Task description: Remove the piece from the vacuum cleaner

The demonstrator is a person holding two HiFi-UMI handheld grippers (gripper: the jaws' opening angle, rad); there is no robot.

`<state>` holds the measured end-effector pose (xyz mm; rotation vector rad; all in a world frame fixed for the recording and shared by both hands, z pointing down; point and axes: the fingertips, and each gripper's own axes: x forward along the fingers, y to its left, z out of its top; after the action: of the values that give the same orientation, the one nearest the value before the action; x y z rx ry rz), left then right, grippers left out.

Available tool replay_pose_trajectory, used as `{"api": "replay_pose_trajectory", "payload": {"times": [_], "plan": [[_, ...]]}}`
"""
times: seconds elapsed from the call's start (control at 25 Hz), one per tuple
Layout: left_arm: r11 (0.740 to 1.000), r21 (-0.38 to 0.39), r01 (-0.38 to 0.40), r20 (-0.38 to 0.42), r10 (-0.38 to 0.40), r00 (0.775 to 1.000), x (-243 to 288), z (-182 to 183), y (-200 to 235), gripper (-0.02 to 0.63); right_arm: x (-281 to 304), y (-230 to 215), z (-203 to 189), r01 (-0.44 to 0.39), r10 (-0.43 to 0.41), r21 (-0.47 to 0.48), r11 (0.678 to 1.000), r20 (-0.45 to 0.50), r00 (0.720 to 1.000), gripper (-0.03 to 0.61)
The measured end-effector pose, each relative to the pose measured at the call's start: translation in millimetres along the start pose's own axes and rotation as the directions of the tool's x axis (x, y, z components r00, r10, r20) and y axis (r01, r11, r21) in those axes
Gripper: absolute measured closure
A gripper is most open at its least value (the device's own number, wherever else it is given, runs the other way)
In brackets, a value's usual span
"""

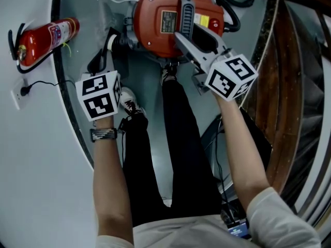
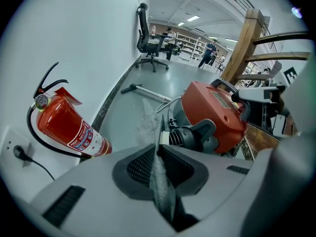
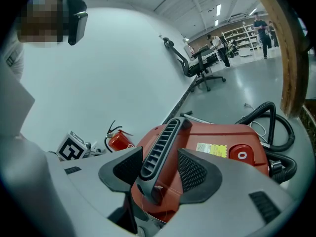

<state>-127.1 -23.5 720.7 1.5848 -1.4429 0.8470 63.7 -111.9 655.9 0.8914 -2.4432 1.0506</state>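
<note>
The red vacuum cleaner (image 1: 165, 27) sits on the grey floor in front of my feet. My right gripper (image 1: 189, 32) reaches over its top. In the right gripper view the jaws (image 3: 158, 167) stand open on either side of the black ribbed carry handle (image 3: 160, 149), with a gap at each pad. My left gripper (image 1: 103, 61) hangs left of the vacuum, short of its black hose connector (image 2: 192, 135). Its pads (image 2: 140, 164) are pressed together on a thin grey mesh-textured strip (image 2: 162, 181) that stands edge-on and pokes out past the fingertips.
A red fire extinguisher (image 1: 46, 37) leans on the white wall at the left, beside a socket with a plug (image 1: 20, 92). A black hose (image 1: 235, 6) coils behind the vacuum. Wooden stair rails (image 1: 289, 87) stand close on the right. A metal wand (image 2: 148, 92) lies farther along the floor.
</note>
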Motion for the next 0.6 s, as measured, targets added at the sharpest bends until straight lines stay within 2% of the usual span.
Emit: {"api": "replay_pose_trajectory", "payload": {"times": [0.24,0.44,0.52,0.6], "plan": [[1.000,0.005,0.003,0.006,-0.003,1.000,-1,-1,2,0.571,1,2,-1,-0.007,0.007,0.004,1.000,-0.002,1.000,0.364],[0.998,0.045,0.051,-0.018,-0.051,0.999,1,1,-4,0.544,-1,1,0,0.002,-0.002,-0.005,1.000,0.005,1.000,0.364],[0.995,0.062,0.077,-0.023,-0.075,0.997,1,7,-8,0.462,0,1,0,0.002,-0.002,-0.006,1.000,0.007,1.000,0.364],[0.995,0.063,0.083,-0.006,-0.082,0.997,1,17,-8,0.454,1,2,0,0.001,-0.001,-0.007,1.000,0.008,1.000,0.364]]}}
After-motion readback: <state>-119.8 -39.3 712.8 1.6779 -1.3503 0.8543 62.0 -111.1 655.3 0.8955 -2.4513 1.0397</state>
